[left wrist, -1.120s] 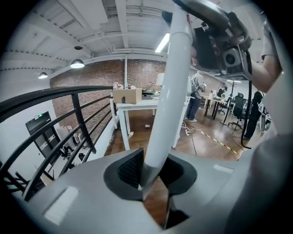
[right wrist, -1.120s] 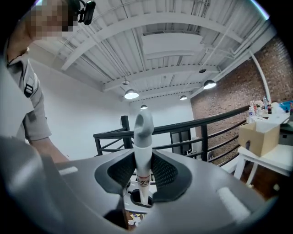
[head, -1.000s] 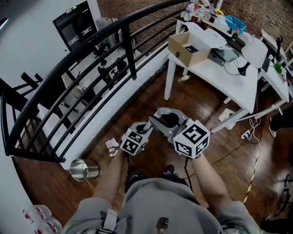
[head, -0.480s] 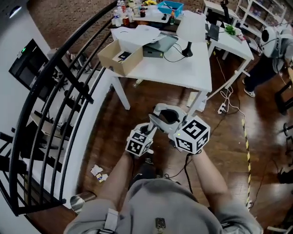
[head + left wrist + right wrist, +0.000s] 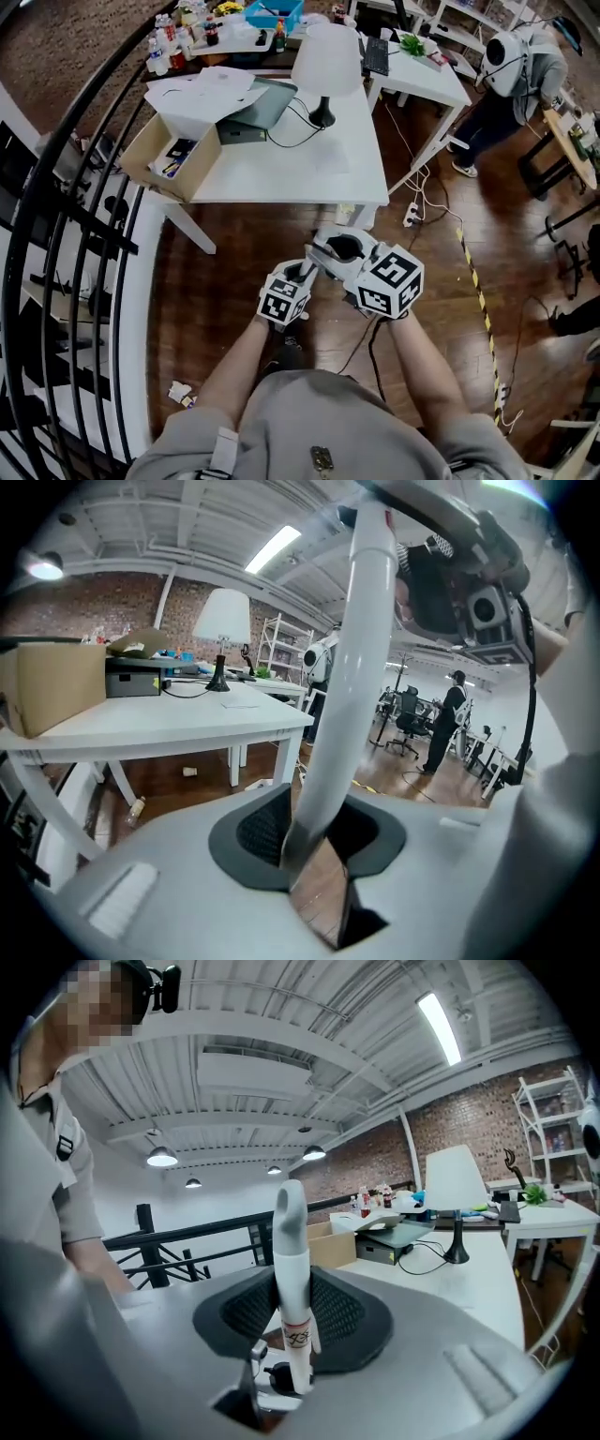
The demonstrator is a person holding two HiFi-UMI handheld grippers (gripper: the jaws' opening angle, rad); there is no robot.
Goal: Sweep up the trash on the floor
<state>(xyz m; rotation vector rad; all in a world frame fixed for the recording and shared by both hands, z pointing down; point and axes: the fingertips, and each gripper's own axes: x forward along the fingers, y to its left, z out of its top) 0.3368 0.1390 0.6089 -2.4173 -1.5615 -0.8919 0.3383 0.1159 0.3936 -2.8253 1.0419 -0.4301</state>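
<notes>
In the head view both grippers are held close together above the wooden floor. In the left gripper view, my left gripper is closed on a long white pole that rises between its dark pads; its jaws have just been opening a little, with the pole still between them. My right gripper is shut on a white handle with a grey cap that stands upright between the pads. Crumpled paper trash lies on the floor at lower left, by the railing and far from both grippers. A cup lies under the table.
A white table stands just ahead with a cardboard box, a lamp and a laptop. A black railing runs down the left. Cables and a power strip lie by the table leg. A person stands at the far right.
The view has swung from the railing toward the table. The paper trash has slid to the lower left and the metal can has left view. Both grippers stayed together in front of me.
</notes>
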